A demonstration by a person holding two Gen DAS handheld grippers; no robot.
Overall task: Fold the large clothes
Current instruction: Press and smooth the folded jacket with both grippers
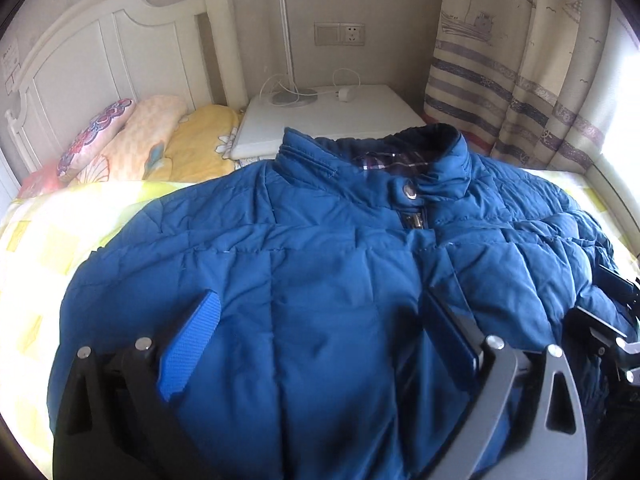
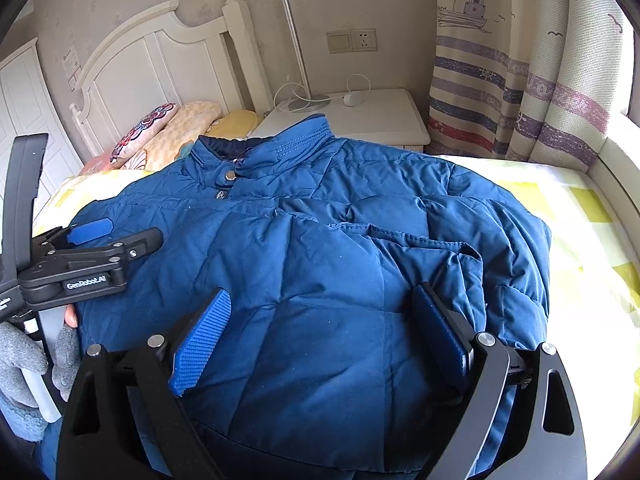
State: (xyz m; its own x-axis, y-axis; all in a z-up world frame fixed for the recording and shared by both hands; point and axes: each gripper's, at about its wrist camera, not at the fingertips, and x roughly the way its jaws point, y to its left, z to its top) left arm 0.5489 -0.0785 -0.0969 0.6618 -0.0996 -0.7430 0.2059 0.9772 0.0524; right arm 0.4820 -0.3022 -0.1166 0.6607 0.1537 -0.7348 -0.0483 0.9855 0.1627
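I work over a bed (image 1: 48,232) covered in a yellow and pale checked sheet, washed out by strong sun at 3 o'clock. At 10 o'clock stands a white panelled headboard (image 1: 100,48) with a turned post, and three soft pillows (image 1: 148,136) lean at its foot: one flower-printed, one peach with a scale pattern, one yellow. At 12 o'clock sits a smooth white bedside table (image 1: 340,116) carrying a slim metal lamp (image 1: 286,40) with a round base and a looping white cable. A wall socket (image 1: 340,34) is above it. At 2 o'clock hangs a coarse woven curtain (image 1: 532,80), striped and printed with boats.

The blue padded jacket (image 1: 320,272) lies flat on the sheet at the centre, front up, collar toward 12 o'clock. Its shell is quilted in squares, creased and puffy, with a metal snap (image 1: 409,191) at the neck and a checked lining inside the collar. A sleeve lies folded across the chest, seen in my right view.

My left gripper (image 1: 320,344) has its ribbed blue pads spread wide over the jacket's lower front, nothing pinched between them. My right gripper (image 2: 320,340) is likewise spread wide above the fabric, gripping nothing. In that view the left tool sits at 9 o'clock, held by a hand (image 2: 32,356) in a grey fuzzy glove.
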